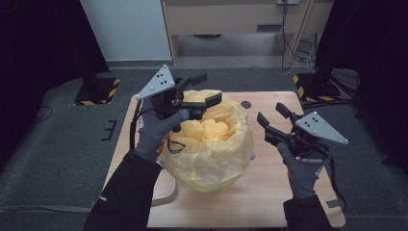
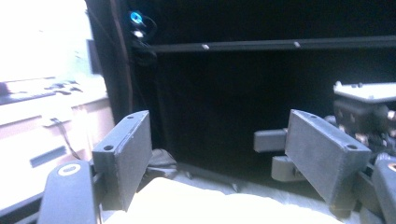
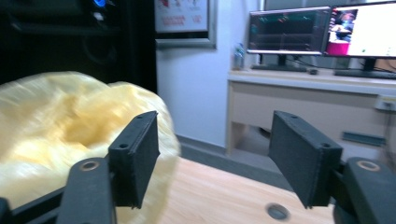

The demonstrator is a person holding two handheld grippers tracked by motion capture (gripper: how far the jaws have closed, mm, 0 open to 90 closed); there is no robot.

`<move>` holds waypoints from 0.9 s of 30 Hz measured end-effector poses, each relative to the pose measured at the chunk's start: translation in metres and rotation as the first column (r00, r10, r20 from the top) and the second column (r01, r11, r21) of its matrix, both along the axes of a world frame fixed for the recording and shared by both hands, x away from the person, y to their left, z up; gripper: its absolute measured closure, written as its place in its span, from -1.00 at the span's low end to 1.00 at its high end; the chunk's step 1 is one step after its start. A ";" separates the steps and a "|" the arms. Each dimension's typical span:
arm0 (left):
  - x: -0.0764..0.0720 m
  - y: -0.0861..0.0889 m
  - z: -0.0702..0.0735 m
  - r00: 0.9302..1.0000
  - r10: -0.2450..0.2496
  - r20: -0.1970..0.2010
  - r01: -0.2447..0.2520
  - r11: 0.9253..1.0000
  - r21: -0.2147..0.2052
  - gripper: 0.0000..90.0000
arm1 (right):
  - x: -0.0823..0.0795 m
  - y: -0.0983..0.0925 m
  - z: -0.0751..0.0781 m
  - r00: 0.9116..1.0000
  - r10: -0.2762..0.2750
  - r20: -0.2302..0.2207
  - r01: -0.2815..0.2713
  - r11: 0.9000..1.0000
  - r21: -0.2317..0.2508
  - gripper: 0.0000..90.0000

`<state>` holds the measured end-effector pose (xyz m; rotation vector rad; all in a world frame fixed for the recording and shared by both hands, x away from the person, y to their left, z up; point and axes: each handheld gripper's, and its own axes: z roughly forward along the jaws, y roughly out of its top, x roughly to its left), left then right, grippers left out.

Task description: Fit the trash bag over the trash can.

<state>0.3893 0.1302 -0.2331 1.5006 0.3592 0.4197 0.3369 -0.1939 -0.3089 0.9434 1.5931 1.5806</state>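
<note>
L tongs & R tongs both gape w/ nothing held, L above the yellow bag's rim, R just beside it; bag is crinkly, translucent, puffed round, mouth up, mid worktop.

The left gripper is held up in a gloved left hand, its jaws spread wide apart with nothing between them. The right gripper is held lower and well apart from it in the gloved right hand, jaws likewise parted and empty. Both forearms are clad in dark sleeves.
</note>
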 end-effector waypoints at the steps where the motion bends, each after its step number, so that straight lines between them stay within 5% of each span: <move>1: -0.002 0.003 0.002 1.000 0.024 0.012 -0.024 1.000 -0.006 -0.51 | 0.000 -0.002 -0.001 1.000 -0.010 0.004 0.010 1.000 -0.008 -0.28; 6: -0.012 0.020 0.009 0.994 0.097 0.052 -0.092 0.991 -0.092 -0.50 | 0.001 -0.011 -0.008 1.000 -0.027 -0.012 0.027 1.000 0.003 -0.28; 10: -0.018 0.037 0.010 0.985 0.160 0.062 -0.149 0.977 -0.154 -0.49 | 0.001 -0.018 -0.014 0.999 -0.046 -0.020 0.046 0.999 0.003 -0.28; 16: -0.029 0.063 0.001 0.956 0.283 0.076 -0.267 0.948 -0.173 -0.49 | 0.001 -0.029 -0.020 0.996 -0.082 -0.022 0.082 0.997 -0.001 -0.29; 27: -0.038 0.117 -0.030 0.912 0.409 0.011 -0.401 0.898 -0.180 -0.48 | 0.001 -0.046 -0.032 0.991 -0.121 -0.053 0.121 0.993 -0.013 -0.30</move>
